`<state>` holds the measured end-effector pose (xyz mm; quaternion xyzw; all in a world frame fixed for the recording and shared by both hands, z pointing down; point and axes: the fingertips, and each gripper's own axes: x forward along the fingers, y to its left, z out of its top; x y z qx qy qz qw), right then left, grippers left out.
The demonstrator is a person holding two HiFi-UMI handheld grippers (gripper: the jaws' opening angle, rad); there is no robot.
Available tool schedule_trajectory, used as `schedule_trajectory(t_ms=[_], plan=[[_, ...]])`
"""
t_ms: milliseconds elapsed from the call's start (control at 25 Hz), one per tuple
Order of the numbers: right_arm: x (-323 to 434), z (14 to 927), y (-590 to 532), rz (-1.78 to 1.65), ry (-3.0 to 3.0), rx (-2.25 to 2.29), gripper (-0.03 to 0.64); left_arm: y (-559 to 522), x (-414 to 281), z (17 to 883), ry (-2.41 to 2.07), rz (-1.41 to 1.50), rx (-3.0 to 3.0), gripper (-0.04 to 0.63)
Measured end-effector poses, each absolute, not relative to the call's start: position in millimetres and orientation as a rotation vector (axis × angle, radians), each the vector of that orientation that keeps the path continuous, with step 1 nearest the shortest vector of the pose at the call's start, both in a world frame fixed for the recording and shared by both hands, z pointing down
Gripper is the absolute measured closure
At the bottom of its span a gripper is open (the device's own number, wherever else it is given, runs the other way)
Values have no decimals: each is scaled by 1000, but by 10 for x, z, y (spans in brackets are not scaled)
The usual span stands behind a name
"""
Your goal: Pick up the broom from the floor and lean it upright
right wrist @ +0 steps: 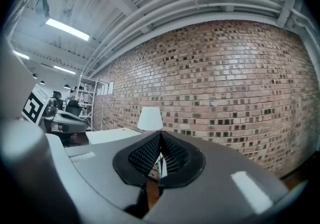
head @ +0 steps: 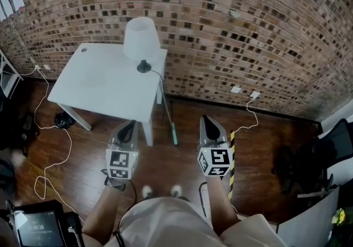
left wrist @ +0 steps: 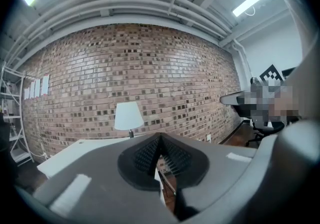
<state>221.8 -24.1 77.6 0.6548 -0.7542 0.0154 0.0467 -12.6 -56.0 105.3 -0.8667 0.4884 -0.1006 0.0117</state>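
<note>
Apparently the broom [head: 174, 133] already leans at the right side of the white table [head: 105, 83], and no gripper holds it.

Its thin handle seems to rest only on the table's right edge, with the green lower end down on the wooden floor [head: 182, 168]. I judge that this end can slide on the smooth boards, or that a small touch from a gripper can push the handle off the edge, and then the broom falls flat. It stands between the two grippers and a little farther, apart from both. The left gripper [head: 131, 125] is near the table's near right leg and the right gripper [head: 205, 120] is well to the right. Both have their jaws closed together, with nothing between them.
</note>
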Motion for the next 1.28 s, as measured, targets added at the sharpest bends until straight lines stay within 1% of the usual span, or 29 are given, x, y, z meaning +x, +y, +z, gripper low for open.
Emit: schedule_trajectory(t_ms=[320, 600, 840, 1040, 1280], plan=[[2017, 617, 44, 20, -2281, 2069, 603, -327, -257, 1000, 1423, -308, -2754, 597], [1931, 734, 554, 46, -2307, 2030, 603, 132, -346, 1104, 1473, -319, -2753, 597], [2110, 652, 1239, 32, -2361, 1995, 603, 772, -310, 916, 1534, -278, -2689, 597], [2251, 574, 1967, -64, -2406, 1881, 597, 1589, -23, 888, 1538, -262, -2669, 597], [2548, 685, 2696, 41, -2372, 1939, 601, 2461, 244, 975, 1536, -290, -2686, 597]])
